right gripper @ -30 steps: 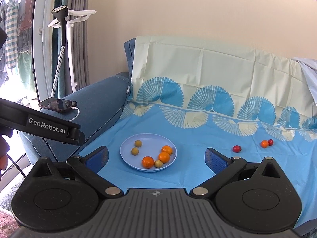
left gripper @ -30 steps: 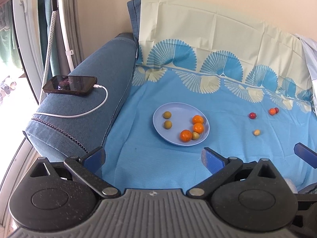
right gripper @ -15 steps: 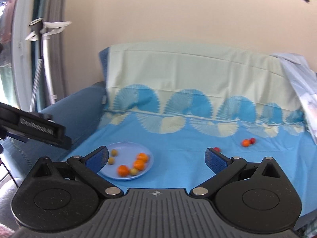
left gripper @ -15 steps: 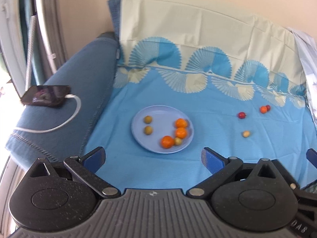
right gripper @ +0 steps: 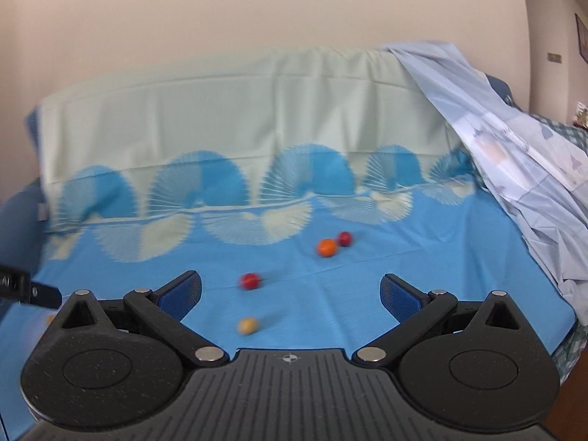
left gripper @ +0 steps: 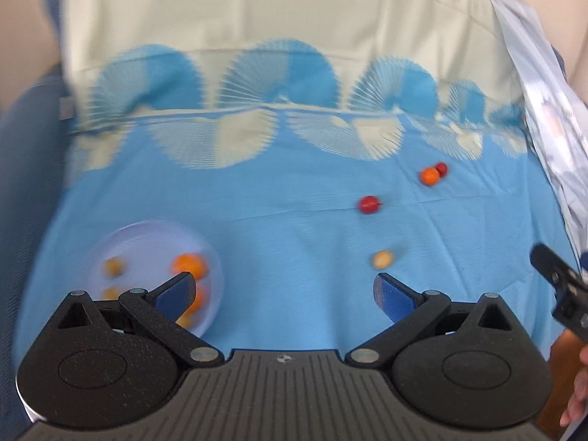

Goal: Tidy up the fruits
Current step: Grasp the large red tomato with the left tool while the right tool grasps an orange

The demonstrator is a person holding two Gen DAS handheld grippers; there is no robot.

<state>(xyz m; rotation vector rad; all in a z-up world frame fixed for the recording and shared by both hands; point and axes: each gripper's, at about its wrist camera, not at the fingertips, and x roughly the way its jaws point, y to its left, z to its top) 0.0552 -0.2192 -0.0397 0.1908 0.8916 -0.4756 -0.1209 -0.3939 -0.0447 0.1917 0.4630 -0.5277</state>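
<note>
At far left on the blue sheet [left gripper: 279, 228] sits the plate [left gripper: 154, 235], already holding several orange and tan fruits. Both tools hang empty, jaws spread wide: the left hand-held gripper [left gripper: 284, 288] beside the plate, the right hand-held gripper [right gripper: 290, 290] facing the strays. Rightward lie a tan fruit [right gripper: 247, 325], a red fruit [right gripper: 250, 280], then an orange fruit [right gripper: 327, 247] touching another red one [right gripper: 344, 238]. Gathering seems underway; likely next is lowering over the tan fruit and closing gently.
</note>
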